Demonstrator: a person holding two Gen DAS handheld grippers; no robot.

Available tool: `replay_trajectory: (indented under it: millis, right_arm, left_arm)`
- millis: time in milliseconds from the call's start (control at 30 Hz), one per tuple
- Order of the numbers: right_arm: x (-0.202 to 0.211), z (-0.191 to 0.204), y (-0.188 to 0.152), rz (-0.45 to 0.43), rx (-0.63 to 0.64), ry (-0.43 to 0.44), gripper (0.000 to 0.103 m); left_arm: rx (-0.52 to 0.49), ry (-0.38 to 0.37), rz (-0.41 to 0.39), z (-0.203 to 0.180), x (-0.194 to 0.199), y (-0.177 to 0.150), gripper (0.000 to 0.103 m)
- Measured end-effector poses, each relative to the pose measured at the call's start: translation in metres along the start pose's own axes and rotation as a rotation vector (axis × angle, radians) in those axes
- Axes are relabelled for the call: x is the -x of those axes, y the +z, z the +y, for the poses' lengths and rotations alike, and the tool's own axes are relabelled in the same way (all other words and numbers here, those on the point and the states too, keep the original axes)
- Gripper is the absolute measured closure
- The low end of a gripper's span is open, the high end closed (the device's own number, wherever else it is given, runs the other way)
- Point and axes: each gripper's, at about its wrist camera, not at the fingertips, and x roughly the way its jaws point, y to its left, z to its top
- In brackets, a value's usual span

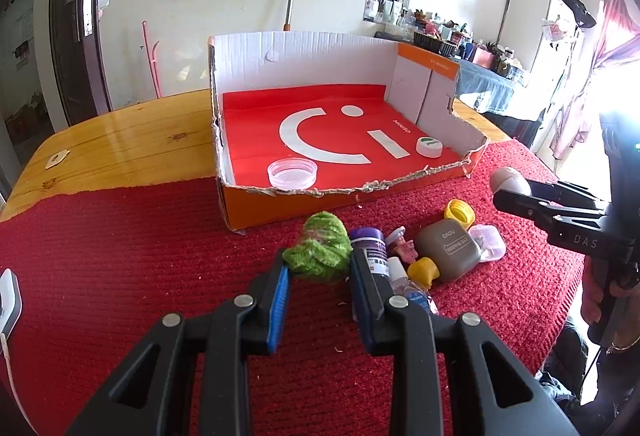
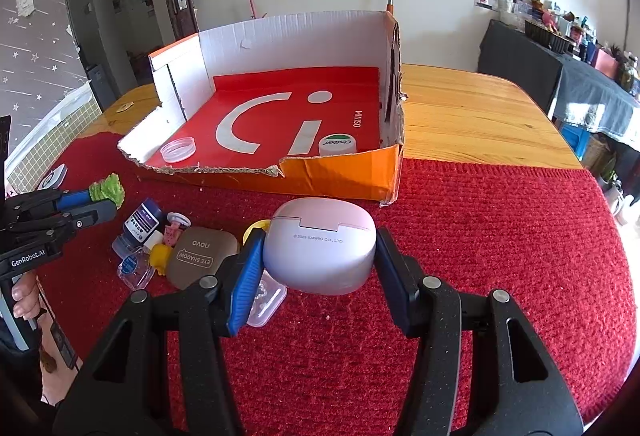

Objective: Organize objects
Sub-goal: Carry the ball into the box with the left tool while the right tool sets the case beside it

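Note:
My left gripper (image 1: pixel 318 264) is shut on a green fuzzy ball (image 1: pixel 320 252), held just above the red cloth; in the right wrist view the same gripper (image 2: pixel 100 203) holds the ball (image 2: pixel 107 187) at the far left. My right gripper (image 2: pixel 320 240) is shut on a pale pink earbud case (image 2: pixel 320 248), lifted off the cloth; the left wrist view shows this gripper (image 1: pixel 504 195) and case (image 1: pixel 510 181) at the right. Behind both stands a torn cardboard box (image 1: pixel 400 185) with a red liner, holding a clear lid (image 1: pixel 293 173) and a white cap (image 1: pixel 429 147).
A pile lies on the red cloth (image 2: pixel 480 236) between the grippers: a purple-capped bottle (image 1: pixel 370 244), a brown eye shadow case (image 1: pixel 450 248), a yellow cap (image 1: pixel 460 213), a small clear box (image 1: pixel 488 242) and a small clear bottle (image 2: pixel 134 268). Wooden table (image 2: pixel 460 115) extends beyond the box.

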Motion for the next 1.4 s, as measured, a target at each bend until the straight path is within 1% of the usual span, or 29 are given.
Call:
replay_trajectory:
  millis: [200, 367, 567, 667, 833, 1033, 1100, 1200, 1400]
  right_arm:
    - [0.008, 0.001, 0.004, -0.018, -0.007, 0.011, 0.051]
    - [0.021, 0.011, 0.019, -0.055, 0.018, 0.038, 0.051]
    - [0.022, 0.026, 0.037, -0.063, 0.065, 0.077, 0.051]
    - [0.014, 0.03, 0.046, -0.049, 0.089, 0.098, 0.051]
    - [-0.002, 0.031, 0.059, -0.015, 0.12, 0.143, 0.051]
    - [-0.027, 0.033, 0.074, 0.042, 0.224, 0.185, 0.051]
    - [-0.039, 0.035, 0.077, 0.065, 0.256, 0.211, 0.051]
    - [-0.055, 0.035, 0.079, 0.103, 0.284, 0.226, 0.051]
    - [-0.081, 0.029, 0.084, 0.173, 0.292, 0.241, 0.051]
  left_arm:
    - [-0.011, -0.008, -0.033, -0.005, 0.014, 0.01, 0.073]
    - [-0.032, -0.04, -0.052, -0.015, 0.022, 0.023, 0.073]
    - [-0.067, -0.078, -0.032, -0.03, 0.013, 0.037, 0.073]
    - [-0.089, -0.106, 0.0, -0.036, 0.001, 0.047, 0.073]
    - [-0.115, -0.11, 0.061, -0.039, -0.024, 0.063, 0.073]
    - [-0.143, -0.127, 0.135, -0.039, -0.056, 0.082, 0.073]
    - [-0.156, -0.126, 0.159, -0.039, -0.064, 0.085, 0.073]
    - [-0.172, -0.127, 0.194, -0.039, -0.075, 0.089, 0.073]
    - [-0.192, -0.13, 0.253, -0.035, -0.092, 0.091, 0.073]
